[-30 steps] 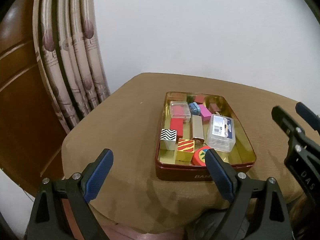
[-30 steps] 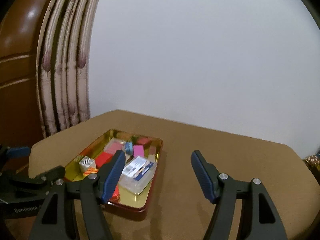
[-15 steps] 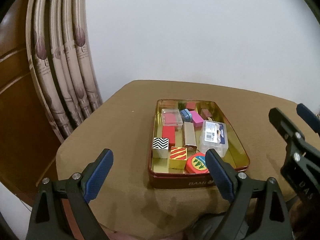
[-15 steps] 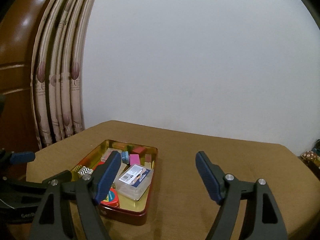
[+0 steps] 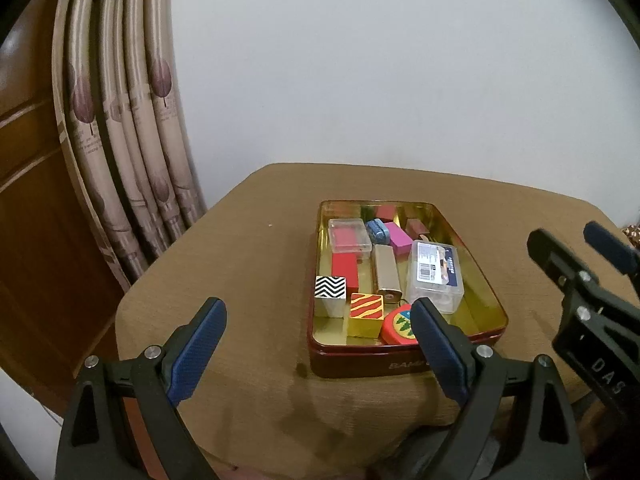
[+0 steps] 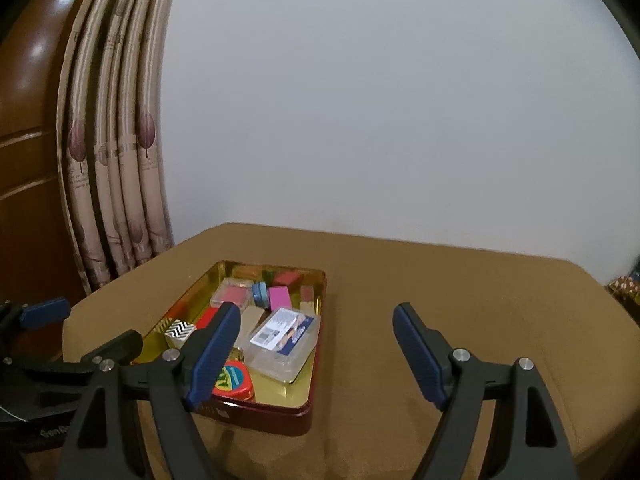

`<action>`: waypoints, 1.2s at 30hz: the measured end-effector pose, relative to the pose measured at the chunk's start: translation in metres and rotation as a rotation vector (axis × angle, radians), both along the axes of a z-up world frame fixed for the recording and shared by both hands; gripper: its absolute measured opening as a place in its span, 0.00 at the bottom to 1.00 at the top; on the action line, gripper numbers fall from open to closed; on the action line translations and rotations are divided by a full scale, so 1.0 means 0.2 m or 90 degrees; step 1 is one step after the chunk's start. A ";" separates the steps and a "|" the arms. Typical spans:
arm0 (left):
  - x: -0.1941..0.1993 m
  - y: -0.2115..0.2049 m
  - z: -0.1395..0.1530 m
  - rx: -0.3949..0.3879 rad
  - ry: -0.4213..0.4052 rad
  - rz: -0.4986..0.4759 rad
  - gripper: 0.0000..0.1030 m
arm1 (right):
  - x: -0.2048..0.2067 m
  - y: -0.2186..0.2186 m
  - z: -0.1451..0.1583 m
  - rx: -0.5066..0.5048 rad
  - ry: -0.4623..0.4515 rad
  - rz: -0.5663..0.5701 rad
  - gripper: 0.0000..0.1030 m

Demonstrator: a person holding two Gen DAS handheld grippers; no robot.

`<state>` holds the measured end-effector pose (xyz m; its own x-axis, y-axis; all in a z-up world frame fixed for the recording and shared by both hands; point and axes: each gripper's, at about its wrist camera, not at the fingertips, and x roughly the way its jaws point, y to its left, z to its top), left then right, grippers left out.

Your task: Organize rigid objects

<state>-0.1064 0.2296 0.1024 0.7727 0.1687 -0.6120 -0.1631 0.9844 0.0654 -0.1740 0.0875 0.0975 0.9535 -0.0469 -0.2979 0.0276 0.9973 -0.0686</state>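
A: What is taking up the most room?

B: A brown cloth-covered table [image 5: 248, 264] is filling the lower part of both views, with a patterned curtain [image 5: 132, 128] hanging at its left.

A: And on it?

B: 1 red tin [image 5: 360, 362] with a gold inside is sitting near the front edge, and all the small pieces are lying inside it.

A: Which pieces?

B: A clear plastic case [image 5: 435, 276] with a barcode label is lying on the right side. A smaller clear box [image 5: 349, 235] holding something red is resting at the far left. A zigzag block [image 5: 330, 294] and a striped block [image 5: 365, 315] are sitting at the near left, just beside a round red tape measure [image 6: 236, 384].

A: The claws?

B: The left gripper [image 5: 318, 344] is hovering wide apart over the tin's near-left corner, holding nothing. The right gripper [image 6: 316, 352] is also spread wide and empty, hanging over the tin's right rim and the bare cloth.
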 end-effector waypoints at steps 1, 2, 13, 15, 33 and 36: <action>0.00 0.00 0.00 0.003 0.000 -0.001 0.89 | -0.01 0.00 0.00 -0.003 -0.007 -0.002 0.79; 0.00 0.00 -0.01 0.008 0.002 -0.001 0.89 | -0.01 0.01 0.00 -0.004 -0.011 -0.005 0.79; -0.01 0.05 -0.05 0.001 0.010 0.012 0.89 | 0.08 0.01 0.01 0.033 0.001 0.010 0.79; -0.01 0.07 -0.05 0.000 0.012 0.016 0.91 | 0.13 0.01 0.02 0.057 0.014 0.012 0.79; 0.05 0.18 -0.12 -0.040 0.043 0.047 0.93 | 0.49 0.13 -0.11 0.089 0.050 0.013 0.79; 0.05 0.18 -0.12 -0.043 0.042 0.046 0.93 | 0.51 0.14 -0.11 0.093 0.046 0.023 0.79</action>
<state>-0.0962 0.2660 0.0786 0.7170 0.1796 -0.6735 -0.2320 0.9726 0.0124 -0.0721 0.1162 0.0755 0.9294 0.0351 -0.3673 -0.0076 0.9971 0.0763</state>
